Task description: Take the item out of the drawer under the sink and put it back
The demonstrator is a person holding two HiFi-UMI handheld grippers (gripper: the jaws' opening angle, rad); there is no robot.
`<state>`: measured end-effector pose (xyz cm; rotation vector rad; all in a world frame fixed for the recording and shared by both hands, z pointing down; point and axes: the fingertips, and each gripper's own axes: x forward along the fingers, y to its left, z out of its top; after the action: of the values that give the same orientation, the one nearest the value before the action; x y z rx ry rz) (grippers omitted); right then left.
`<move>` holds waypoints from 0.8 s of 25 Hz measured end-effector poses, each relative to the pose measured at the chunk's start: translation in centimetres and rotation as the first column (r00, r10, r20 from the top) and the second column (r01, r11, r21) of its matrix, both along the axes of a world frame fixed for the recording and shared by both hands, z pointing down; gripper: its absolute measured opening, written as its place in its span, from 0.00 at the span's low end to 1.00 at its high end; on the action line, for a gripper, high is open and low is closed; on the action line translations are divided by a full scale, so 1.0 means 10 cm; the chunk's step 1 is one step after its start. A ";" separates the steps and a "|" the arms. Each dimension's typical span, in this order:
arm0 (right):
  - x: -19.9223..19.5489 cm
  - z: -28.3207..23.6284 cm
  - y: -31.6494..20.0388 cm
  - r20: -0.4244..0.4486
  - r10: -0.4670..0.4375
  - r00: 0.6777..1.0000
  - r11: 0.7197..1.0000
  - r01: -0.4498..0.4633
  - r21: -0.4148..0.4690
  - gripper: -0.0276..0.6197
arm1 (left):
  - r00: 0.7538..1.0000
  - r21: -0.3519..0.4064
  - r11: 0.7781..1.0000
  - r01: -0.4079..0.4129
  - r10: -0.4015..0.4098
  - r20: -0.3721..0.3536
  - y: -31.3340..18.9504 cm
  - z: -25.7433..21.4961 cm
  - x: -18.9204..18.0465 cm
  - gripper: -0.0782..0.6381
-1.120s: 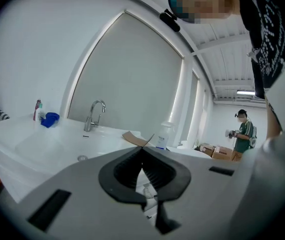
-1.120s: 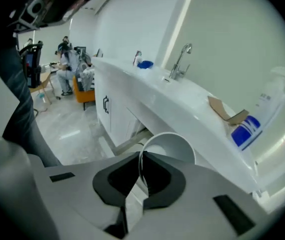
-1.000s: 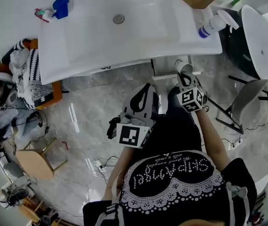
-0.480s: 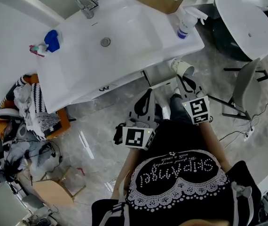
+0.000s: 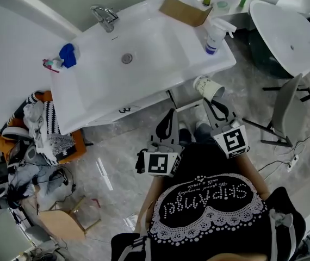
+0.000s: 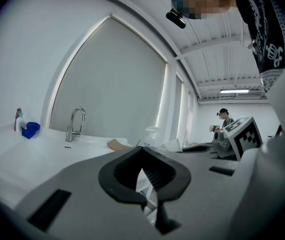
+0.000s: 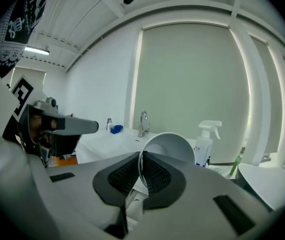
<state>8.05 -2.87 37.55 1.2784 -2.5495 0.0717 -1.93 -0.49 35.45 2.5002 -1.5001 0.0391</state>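
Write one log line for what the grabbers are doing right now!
right gripper: shut on paper cup rim | paper cup: tilted, held in front of sink | left gripper: shut, empty

This is looking like a bathroom mock-up set up inside a large lab or studio hall, not a home. In the head view a white washbasin (image 5: 144,69) with a tap (image 5: 105,16) is standing at 12 o'clock on a bare marbled floor (image 5: 111,145), with cables (image 5: 41,173) lying tangled at 8 o'clock. In the left gripper view another person (image 6: 226,119) is working at 3 o'clock under strip lights (image 6: 235,91).
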 end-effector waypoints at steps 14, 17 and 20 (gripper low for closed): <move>0.37 -0.58 0.08 0.228 -0.100 0.969 0.993 0.082 0.089 0.08 | 0.999 0.101 0.994 -0.031 0.032 -0.005 -0.10 -0.51 0.59 0.12; 0.48 -0.70 0.17 0.273 -0.125 0.954 0.990 0.101 0.100 0.08 | 0.999 0.113 0.992 -0.050 0.049 0.017 -0.03 -0.61 0.72 0.12; 0.59 -0.78 0.26 0.281 -0.135 0.950 0.989 0.114 0.090 0.08 | 0.997 0.075 0.994 -0.080 0.079 0.011 0.08 -0.60 0.88 0.12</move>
<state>13.93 -0.26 29.77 1.2053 -2.8986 0.1491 6.84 0.32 29.46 2.6212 -1.4296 0.0059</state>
